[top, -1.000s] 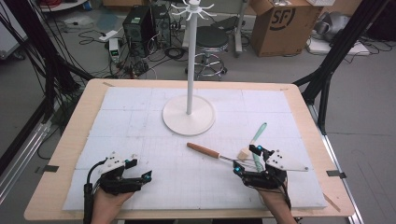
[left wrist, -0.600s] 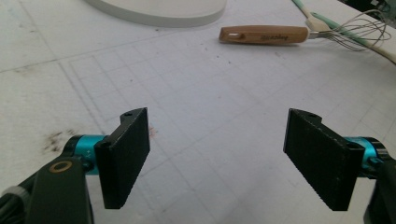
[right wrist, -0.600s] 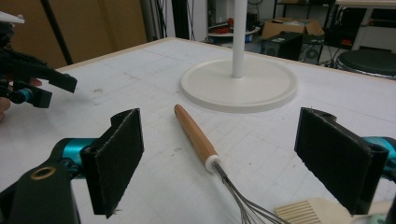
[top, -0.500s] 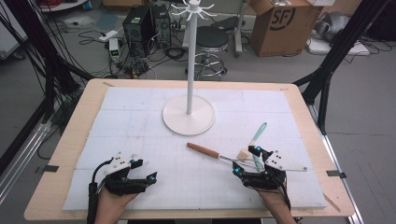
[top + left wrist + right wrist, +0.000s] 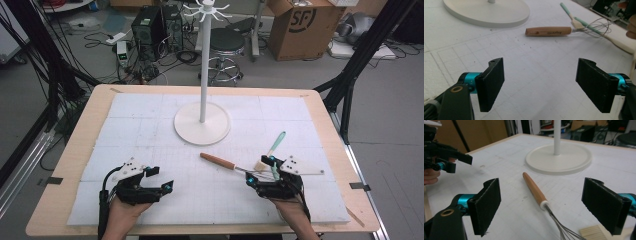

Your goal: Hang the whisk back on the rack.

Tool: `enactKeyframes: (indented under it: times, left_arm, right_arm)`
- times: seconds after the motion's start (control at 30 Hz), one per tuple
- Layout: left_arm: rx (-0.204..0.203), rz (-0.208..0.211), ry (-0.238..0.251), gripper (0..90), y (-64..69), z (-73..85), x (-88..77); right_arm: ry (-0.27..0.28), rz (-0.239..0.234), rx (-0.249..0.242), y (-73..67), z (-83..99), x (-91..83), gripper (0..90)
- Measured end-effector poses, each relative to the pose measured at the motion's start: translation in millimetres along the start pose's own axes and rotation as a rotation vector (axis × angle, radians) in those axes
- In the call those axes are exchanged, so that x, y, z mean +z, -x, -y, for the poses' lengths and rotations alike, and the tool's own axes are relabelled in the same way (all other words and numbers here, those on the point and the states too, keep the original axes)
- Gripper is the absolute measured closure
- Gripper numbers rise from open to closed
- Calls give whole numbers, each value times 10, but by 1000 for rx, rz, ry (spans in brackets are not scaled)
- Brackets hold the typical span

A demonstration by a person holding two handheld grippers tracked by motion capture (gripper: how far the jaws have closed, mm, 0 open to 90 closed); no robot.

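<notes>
A whisk with a wooden handle (image 5: 217, 161) lies on the white mat, its wires (image 5: 256, 173) pointing right. A teal-handled spatula (image 5: 275, 144) lies beside it. My right gripper (image 5: 259, 172) stands open at the whisk's wire end. In the right gripper view the handle (image 5: 534, 190) runs up between the spread jaws (image 5: 541, 205), not touched. My left gripper (image 5: 160, 178) is open, low on the mat at front left, empty. Its own view has the jaws (image 5: 540, 85) facing the whisk handle (image 5: 548, 31) farther off.
A white hook stand on a round base (image 5: 202, 123) rises at the middle of the mat, behind the whisk. The wooden table edge (image 5: 75, 150) frames the mat. Boxes, a stool and cables lie on the floor beyond.
My left gripper has shifted a little right and turned toward the middle of the mat. The right gripper and the utensils have stayed put.
</notes>
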State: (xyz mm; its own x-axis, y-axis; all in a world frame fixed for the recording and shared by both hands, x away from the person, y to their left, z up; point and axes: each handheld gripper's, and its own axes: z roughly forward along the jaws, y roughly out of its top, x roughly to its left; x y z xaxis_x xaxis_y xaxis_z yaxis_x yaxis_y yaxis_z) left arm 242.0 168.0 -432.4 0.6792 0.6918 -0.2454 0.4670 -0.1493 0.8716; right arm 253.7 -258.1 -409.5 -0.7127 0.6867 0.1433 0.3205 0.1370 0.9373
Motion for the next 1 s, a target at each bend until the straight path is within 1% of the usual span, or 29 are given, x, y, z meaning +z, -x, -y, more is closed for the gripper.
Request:
enactKeyframes:
  times: [0.03,0.07,0.1,0.13,0.17,0.27,0.33,0.37,0.4,0.5,0.53,0.57,0.6,0.63,0.67,0.7,0.73,0.77,0.83,0.9,0.93,1.0]
  left_arm:
    - [-6,1,2,235,-11,1,8]
    - [-7,0,2,235,-21,0,9]
    - [-7,-2,2,235,-33,-4,11]
    - [-8,-3,2,235,-34,-8,10]
    - [-4,-6,1,235,-33,-13,7]
    - [1,2,3,235,-31,-22,16]
    - [0,3,-6,235,-44,-23,23]
    - [-3,3,-6,235,-53,-20,24]
    - [-11,0,-4,234,-70,-15,20]
    - [-15,-3,0,234,-78,-13,9]
    - [-15,-3,2,234,-80,-14,3]
    - [-17,-4,4,234,-80,-14,1]
    - [-18,-5,5,235,-79,-15,-2]
    - [-19,-4,7,235,-77,-15,-3]
    - [-18,-1,7,235,-78,-16,-3]
    - [-18,-1,10,235,-84,-18,-7]
    - [-25,1,20,235,-102,-20,-14]
    - [-25,1,20,235,-102,-20,-14]
    - [-32,-1,24,235,-116,-18,-18]
    - [-35,-1,27,235,-113,-17,-25]
    - [-31,-1,28,235,-112,-18,-28]
    - [-29,0,27,235,-103,-22,-30]
  right_arm:
    - [-38,-11,21,19,-43,87,168]
    - [-38,-11,21,19,-43,87,178]
    - [-53,-15,34,30,-56,121,178]
    - [-74,-30,53,53,-75,170,178]
    - [-83,-40,59,68,-89,200,180]
    - [-92,-59,59,96,-128,253,233]
    - [-124,-75,69,114,-154,317,279]
    - [-124,-75,69,114,-154,317,279]
    - [-168,-85,68,106,-171,393,288]
    - [-228,-75,33,91,-212,530,307]
    - [-246,-73,36,86,-229,568,309]
    - [-246,-73,36,86,-229,568,309]
    - [-271,-78,29,87,-258,641,343]
    - [-278,-77,29,89,-266,674,353]
    - [-284,-82,30,93,-267,696,373]
    - [-284,-82,30,93,-267,696,373]
    - [-324,-95,39,99,-251,776,387]
    - [-349,-104,43,100,-243,813,397]
    - [-377,-122,45,95,-225,870,425]
    - [-388,-125,49,97,-216,893,426]
    - [-409,-127,57,118,-198,927,434]
    - [-411,-119,61,144,-193,942,440]
